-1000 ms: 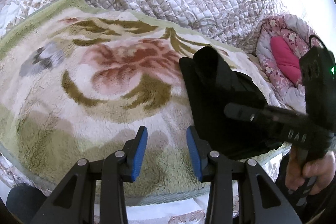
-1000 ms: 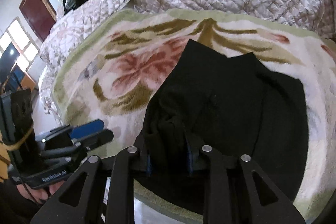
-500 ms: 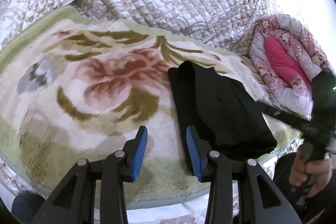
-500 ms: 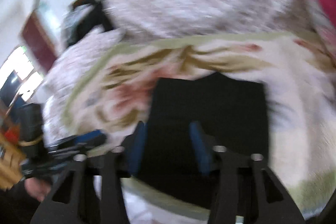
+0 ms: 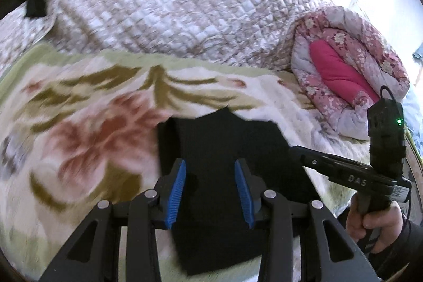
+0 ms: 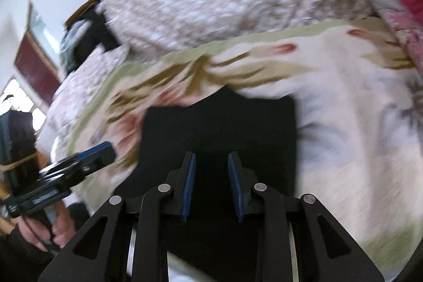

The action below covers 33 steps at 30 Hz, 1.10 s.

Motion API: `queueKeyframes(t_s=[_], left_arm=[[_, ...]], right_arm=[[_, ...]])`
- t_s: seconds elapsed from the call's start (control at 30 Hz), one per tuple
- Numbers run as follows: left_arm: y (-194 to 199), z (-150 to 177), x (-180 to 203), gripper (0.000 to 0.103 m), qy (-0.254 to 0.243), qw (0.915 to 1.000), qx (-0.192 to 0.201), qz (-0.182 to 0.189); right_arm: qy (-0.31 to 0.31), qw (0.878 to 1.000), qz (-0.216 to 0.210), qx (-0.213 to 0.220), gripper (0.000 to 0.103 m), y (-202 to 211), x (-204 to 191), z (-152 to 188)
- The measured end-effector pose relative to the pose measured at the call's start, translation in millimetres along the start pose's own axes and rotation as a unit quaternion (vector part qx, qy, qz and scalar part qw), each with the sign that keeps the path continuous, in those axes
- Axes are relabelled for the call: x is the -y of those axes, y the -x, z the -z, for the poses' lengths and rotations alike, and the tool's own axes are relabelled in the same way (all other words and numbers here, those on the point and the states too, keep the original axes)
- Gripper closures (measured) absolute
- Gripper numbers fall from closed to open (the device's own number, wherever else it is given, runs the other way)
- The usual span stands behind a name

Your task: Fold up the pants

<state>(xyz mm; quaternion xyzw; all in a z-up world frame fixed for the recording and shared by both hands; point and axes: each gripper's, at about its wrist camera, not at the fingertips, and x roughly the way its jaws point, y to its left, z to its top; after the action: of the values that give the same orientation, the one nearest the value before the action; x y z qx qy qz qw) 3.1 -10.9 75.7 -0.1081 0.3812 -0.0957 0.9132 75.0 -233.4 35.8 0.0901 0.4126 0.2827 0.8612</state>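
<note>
Black pants (image 5: 224, 149) are lying folded into a compact block on the floral fleece blanket (image 5: 79, 123), directly ahead of and beneath both tools. We are holding the left tool (image 5: 210, 189) wide open and empty above the near part of the pants. We are keeping the right tool (image 6: 211, 184) parted and empty over them too, with the quilted bedspread (image 5: 171, 4) lying beyond.
</note>
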Motion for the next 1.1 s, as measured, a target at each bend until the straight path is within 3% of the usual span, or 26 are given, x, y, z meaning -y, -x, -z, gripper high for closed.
queueKeyframes(t_s=[0.17, 0.33, 0.37, 0.5, 0.67, 0.87, 1.1], left_arm=[[-40.8, -16.5, 15.7, 0.062, -0.028, 0.9995, -0.008, -0.009], [-70.9, -3.9, -0.9, 0.062, -0.022, 0.9983, -0.035, -0.042], [-71.0, -0.7, -2.9, 0.061, -0.028, 0.9977, -0.029, -0.055], [-72.7, 2.0, -7.2, 0.06, -0.02, 0.9984, -0.025, -0.048], [-71.9, 1.5, -6.5, 0.06, -0.023, 0.9982, -0.026, -0.05], [-51.7, 1.9, -0.7, 0.06, -0.023, 0.9972, -0.032, -0.064], [-18.9, 15.8, 13.5, 0.06, -0.034, 0.9975, -0.027, -0.055]], right_arm=[[0.012, 1.0, 0.016, -0.001, 0.077, -11.6, 8.9, -18.6], [0.029, 0.998, 0.043, -0.033, 0.077, -46.0, 19.9, -23.9], [0.029, 0.998, 0.053, -0.036, 0.077, -50.9, 23.8, -23.1], [0.019, 0.998, 0.056, -0.022, 0.08, -56.1, 36.0, -19.7], [0.02, 0.997, 0.069, -0.038, 0.078, -45.0, 28.9, -21.0], [0.036, 0.997, 0.066, -0.021, 0.078, -11.9, 8.3, -3.7], [0.071, 0.996, 0.058, -0.021, 0.078, 11.6, -22.5, 28.7]])
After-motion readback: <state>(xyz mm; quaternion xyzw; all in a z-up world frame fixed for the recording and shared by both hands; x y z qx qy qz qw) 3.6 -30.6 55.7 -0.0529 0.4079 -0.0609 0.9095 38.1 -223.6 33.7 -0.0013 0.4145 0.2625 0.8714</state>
